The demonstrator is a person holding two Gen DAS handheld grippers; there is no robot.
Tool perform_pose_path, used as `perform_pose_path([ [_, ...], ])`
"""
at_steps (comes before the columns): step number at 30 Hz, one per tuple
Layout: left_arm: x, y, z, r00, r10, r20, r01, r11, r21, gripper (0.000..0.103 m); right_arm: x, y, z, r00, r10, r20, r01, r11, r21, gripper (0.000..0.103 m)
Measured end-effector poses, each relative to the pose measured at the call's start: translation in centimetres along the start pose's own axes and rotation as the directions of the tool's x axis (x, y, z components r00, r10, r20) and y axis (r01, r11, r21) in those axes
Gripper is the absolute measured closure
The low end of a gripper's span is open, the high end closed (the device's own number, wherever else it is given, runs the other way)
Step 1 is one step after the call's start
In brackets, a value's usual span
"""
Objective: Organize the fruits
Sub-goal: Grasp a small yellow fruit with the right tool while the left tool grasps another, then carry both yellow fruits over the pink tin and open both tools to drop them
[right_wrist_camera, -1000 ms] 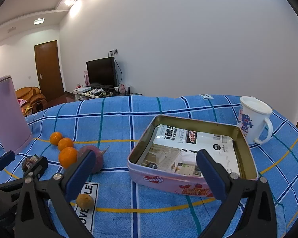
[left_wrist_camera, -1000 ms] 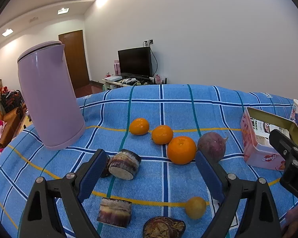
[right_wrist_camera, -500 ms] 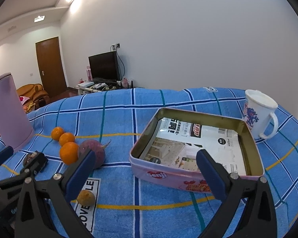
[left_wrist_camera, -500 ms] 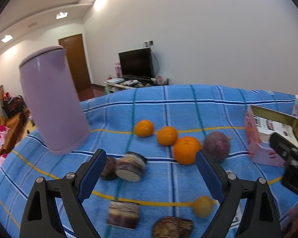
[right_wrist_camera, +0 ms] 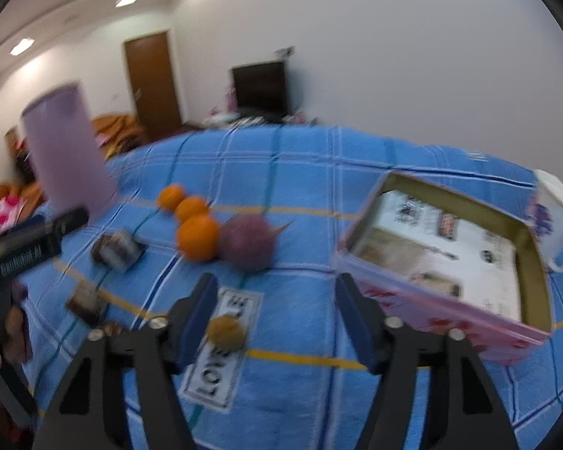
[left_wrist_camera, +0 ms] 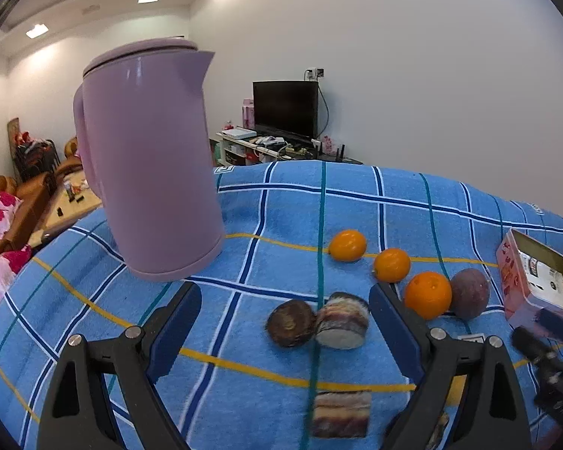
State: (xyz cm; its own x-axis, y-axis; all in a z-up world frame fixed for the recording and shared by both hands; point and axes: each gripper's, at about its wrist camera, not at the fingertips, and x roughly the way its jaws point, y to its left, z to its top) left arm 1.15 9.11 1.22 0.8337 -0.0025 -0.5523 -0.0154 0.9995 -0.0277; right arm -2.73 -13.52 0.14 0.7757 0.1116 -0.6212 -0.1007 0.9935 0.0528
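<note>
The right gripper [right_wrist_camera: 274,313] is closing its jaws, yet nothing is pressed between them: the small yellowish fruit [right_wrist_camera: 227,332] lies just inside the left pad, on the printed label of the blue checked cloth [right_wrist_camera: 304,172] covering the bench. The left gripper [left_wrist_camera: 285,332] hangs with jaws wide and empty above two brown cut pieces [left_wrist_camera: 317,324]. Three oranges [left_wrist_camera: 392,264] run in a line that ends at a purple fruit [left_wrist_camera: 469,292], with the open pink tin [right_wrist_camera: 446,262] near them on the right. The step in hand looks like picking up the small fruit for the tin. To do it well, the right gripper should centre the fruit between both pads before squeezing, come lower so the pads meet its widest part, and close gently, since a round fruit may roll aside.
</note>
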Motion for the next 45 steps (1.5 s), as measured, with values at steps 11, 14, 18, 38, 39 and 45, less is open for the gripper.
perform_pose_path([
  [11,-1.3,-2.2,-1.4,0.989,-0.149,-0.019,0.15,0.983,0.102,0.011,1.6,2.2,-1.2,0.99,0.075,-0.119,-0.087,0.991,-0.103,0.061],
  [14,-1.5,-3.3,-1.8,0.986,-0.163,-0.035,0.167,0.976,0.142,0.011,1.7,3.0,-1.5,0.985,0.096,-0.146,-0.115,0.985,-0.125,0.061],
  [18,-1.2,-3.8,-2.1,0.981,-0.179,-0.068,0.188,0.97,0.155,0.011,2.8,2.9,-1.6,0.97,0.111,-0.216,-0.136,0.985,-0.107,0.064],
  [38,0.3,-12.4,-5.2,0.925,-0.219,-0.312,0.329,0.872,0.362,0.049,-2.3,-2.5,0.7,0.999,0.016,0.048,-0.016,1.0,0.008,0.075],
  [39,0.7,-12.3,-5.3,0.92,-0.215,-0.328,0.331,0.875,0.353,0.05,-2.5,-2.8,0.7,0.999,0.019,0.048,-0.019,1.0,0.004,0.075],
  [45,0.7,-12.7,-5.7,0.923,-0.233,-0.306,0.341,0.864,0.37,0.075,-2.5,-1.9,0.5,0.998,-0.013,0.056,0.016,0.999,-0.038,0.075],
])
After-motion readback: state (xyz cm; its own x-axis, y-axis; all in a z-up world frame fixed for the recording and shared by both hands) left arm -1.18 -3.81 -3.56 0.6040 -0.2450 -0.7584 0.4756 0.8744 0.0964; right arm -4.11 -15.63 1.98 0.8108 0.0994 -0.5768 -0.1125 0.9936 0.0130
